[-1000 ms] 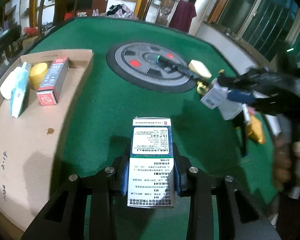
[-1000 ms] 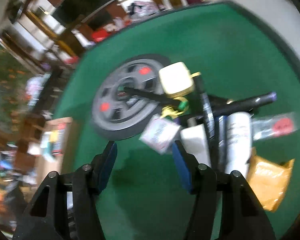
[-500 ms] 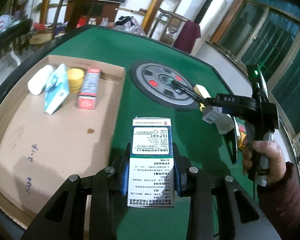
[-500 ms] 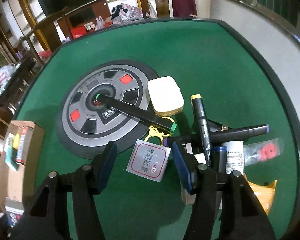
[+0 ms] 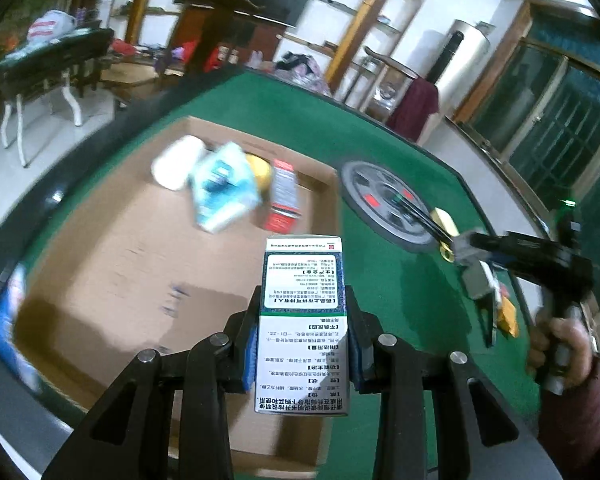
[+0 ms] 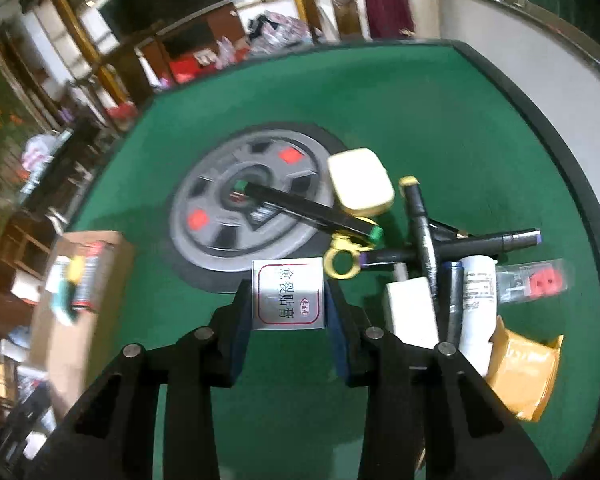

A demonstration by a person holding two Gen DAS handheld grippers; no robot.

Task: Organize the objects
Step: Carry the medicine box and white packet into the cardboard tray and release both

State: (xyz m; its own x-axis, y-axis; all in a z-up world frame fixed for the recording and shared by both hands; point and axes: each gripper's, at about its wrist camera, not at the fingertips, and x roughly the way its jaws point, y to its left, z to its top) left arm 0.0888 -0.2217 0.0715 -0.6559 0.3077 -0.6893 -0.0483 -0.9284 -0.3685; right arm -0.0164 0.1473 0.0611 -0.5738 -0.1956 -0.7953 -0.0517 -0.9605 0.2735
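My left gripper [image 5: 302, 344] is shut on a green and white medicine box [image 5: 302, 320] and holds it above the near right part of a flat cardboard tray [image 5: 132, 264]. The tray holds a white roll [image 5: 176, 162], a blue packet [image 5: 220, 192], a yellow thing [image 5: 260, 172] and a red box [image 5: 282, 196]. My right gripper [image 6: 288, 312] has its jaws closed on a small silver sachet with a red border [image 6: 288, 300], just off the green felt. The right gripper also shows in the left wrist view [image 5: 472, 256], at the right.
A grey round dial [image 6: 248, 208] sits mid-table. Right of it lies a pile: a cream case [image 6: 360, 182], black markers [image 6: 420, 224], a yellow clip [image 6: 342, 258], a white box [image 6: 412, 312], a white tube [image 6: 476, 300], an orange packet [image 6: 524, 364], a red-tagged bag [image 6: 540, 280]. The tray [image 6: 80, 292] is at the left.
My left gripper carried the medicine box left, from over the felt to over the tray. My right gripper moved in on the silver sachet and shut on it.
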